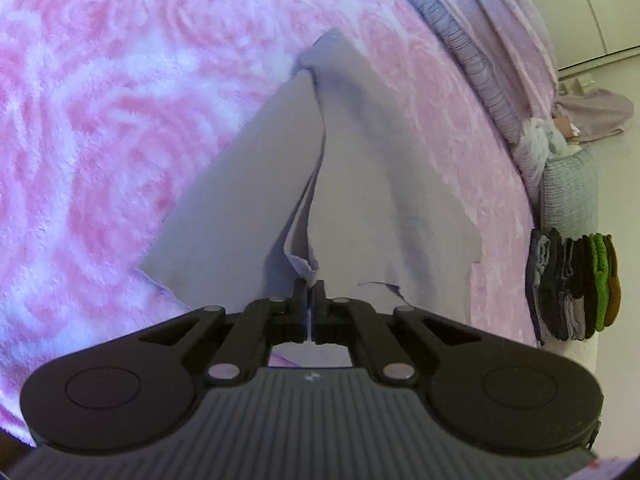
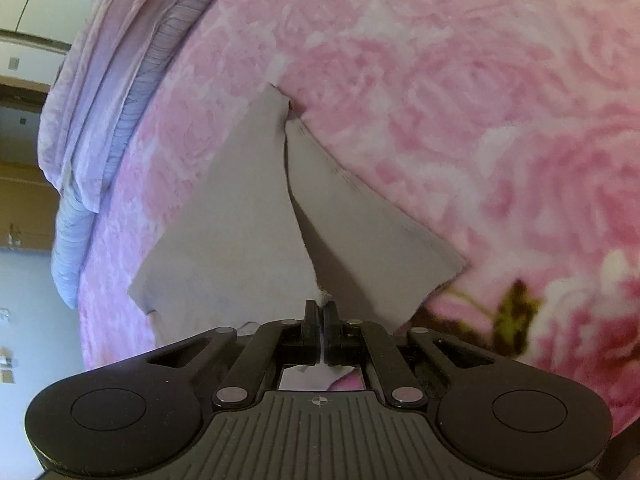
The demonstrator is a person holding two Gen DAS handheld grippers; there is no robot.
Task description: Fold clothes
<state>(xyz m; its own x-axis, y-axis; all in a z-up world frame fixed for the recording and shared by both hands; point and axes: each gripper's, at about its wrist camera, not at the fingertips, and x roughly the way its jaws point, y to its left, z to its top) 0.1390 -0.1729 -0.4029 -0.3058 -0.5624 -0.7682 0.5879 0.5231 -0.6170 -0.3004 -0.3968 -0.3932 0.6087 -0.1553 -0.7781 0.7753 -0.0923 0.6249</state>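
Left wrist view: left gripper [image 1: 309,286] jaws closed on an edge of the grey garment [image 1: 224,208], which lies on the pink rose-print bed cover [image 1: 88,112]. Right gripper [image 2: 321,307] jaws likewise clamp the garment's edge [image 2: 240,216]. Folded clothes stack [image 1: 572,288] sits at the bed's edge.

Grey cloth [image 1: 224,200] plain, soft, partly lifted off pink rose blanket [image 1: 100,120]. Near edges pulled up into two tent shapes. Far corner [image 2: 276,98] touches blanket. Middle fold runs down front.
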